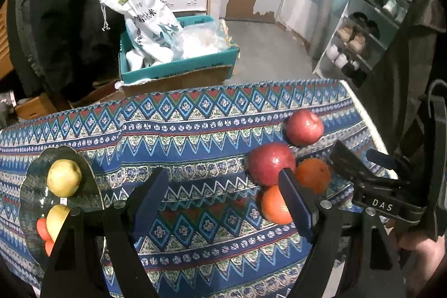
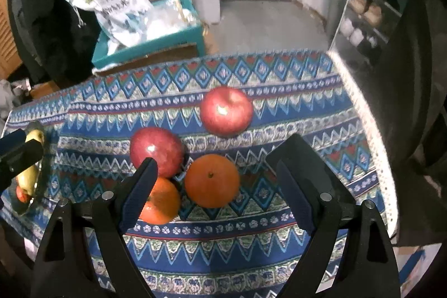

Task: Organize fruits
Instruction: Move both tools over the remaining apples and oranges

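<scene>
both grippers over patterned desk (image 2: 279, 231), jaws open, nothing between them. right gripper (image 2: 220, 186) lines up on far orange (image 2: 212, 180), likely next pick. near orange (image 2: 160, 203) and two red apples (image 2: 156, 151) clustered beside it, right side. left gripper (image 1: 223, 197) hovers mid-desk. glass plate (image 1: 33, 180) far left already holds yellow apple (image 1: 64, 178), probably sorting spot.

Two red apples (image 2: 226, 111) (image 2: 156, 151) and two oranges (image 2: 212, 180) (image 2: 162, 201) clustered near tablecloth's right edge; yellow apples (image 1: 64, 177) and small orange fruits (image 1: 42, 229) on glass plate (image 1: 30, 203) at left edge.
</scene>
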Available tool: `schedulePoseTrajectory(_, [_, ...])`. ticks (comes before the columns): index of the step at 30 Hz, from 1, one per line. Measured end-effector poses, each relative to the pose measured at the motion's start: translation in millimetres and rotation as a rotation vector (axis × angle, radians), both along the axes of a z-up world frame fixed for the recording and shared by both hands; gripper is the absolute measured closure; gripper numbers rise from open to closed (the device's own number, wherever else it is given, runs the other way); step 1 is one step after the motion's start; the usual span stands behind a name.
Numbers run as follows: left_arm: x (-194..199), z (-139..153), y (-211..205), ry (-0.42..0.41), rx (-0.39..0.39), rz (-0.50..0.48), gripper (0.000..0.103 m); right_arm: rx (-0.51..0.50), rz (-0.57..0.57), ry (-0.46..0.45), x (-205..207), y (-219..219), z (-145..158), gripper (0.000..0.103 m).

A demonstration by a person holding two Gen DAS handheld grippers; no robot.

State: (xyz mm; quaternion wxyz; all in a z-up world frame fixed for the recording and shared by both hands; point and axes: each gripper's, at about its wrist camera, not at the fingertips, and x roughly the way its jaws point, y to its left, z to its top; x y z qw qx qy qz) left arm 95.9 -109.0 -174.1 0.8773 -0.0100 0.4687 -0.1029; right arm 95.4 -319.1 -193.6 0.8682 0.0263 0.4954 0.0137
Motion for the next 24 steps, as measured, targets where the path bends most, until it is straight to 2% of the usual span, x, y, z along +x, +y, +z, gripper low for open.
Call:
schedulePoseTrajectory(5, [8.4, -18.7, -8.4, 0.016, 0.03, -0.016, 0.021, 0.003, -0.005, 0.063, 9.2, -3.3, -25.2, 0.016])
schedulePoseTrajectory(17, [20.8, -51.6, -19.2, 0.067, 0.033, -0.033, 0.021, -0.015, 0.037, 0.161, 21.2, 2.4, -69.5, 0.016])
schedulePoseTrajectory(22, [23.4, -58.1, -25.1, 0.081, 0.032, -0.049, 0.021, 0.005, 0.05, 0.184, 24.2, 4.3, -81.8, 0.022])
schedulePoseTrajectory(24, [23.8, -58.4, -27.9, 0.081, 0.031, -0.056, 0.021, 0.023, 0.058, 0.188, 25.2, 4.9, -84.8, 0.028])
